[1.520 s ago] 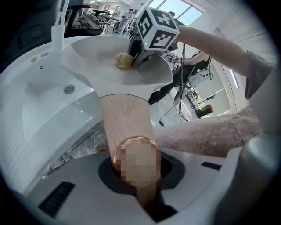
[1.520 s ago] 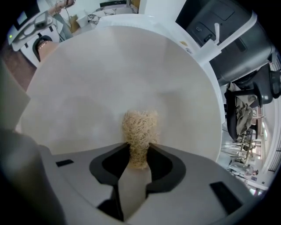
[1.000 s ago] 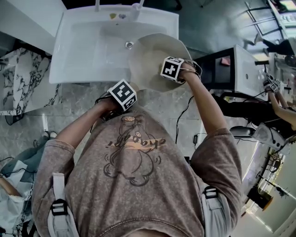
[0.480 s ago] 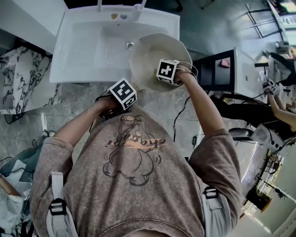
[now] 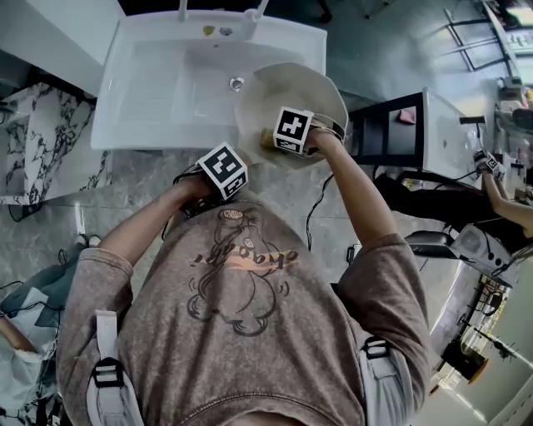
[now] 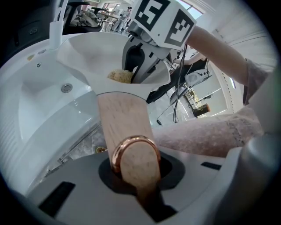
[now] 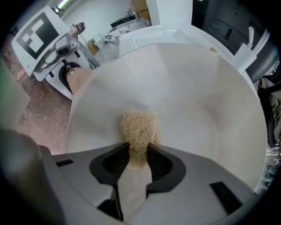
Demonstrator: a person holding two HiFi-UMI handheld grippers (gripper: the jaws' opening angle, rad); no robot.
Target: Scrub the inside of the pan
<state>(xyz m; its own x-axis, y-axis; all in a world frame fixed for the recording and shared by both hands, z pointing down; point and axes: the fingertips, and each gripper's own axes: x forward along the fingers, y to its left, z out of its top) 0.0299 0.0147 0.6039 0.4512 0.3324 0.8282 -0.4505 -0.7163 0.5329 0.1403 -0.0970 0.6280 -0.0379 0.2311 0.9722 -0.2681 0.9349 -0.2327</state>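
Note:
A cream pan (image 5: 321, 91) (image 7: 197, 114) is held tilted over the right end of the white sink (image 5: 158, 83). Its pale wooden handle (image 6: 125, 127), ringed with copper at the end, sits between the jaws of my left gripper (image 5: 223, 170) (image 6: 136, 169), which is shut on it. My right gripper (image 5: 287, 133) (image 7: 138, 160) reaches into the pan and is shut on a tan loofah scrubber (image 7: 139, 132) (image 6: 119, 76) pressed against the pan's inner wall near the handle side.
The sink drain (image 5: 236, 82) and tap (image 5: 250, 12) lie beyond the pan. A marble counter (image 5: 33, 141) stands at the left, a black and white cabinet (image 5: 416, 125) at the right. Another person's hand with a gripper (image 5: 487, 162) shows far right.
My right gripper with the scrubber has slid left and nearer across the pan's inside, toward the handle side. The left gripper and handle have hardly moved.

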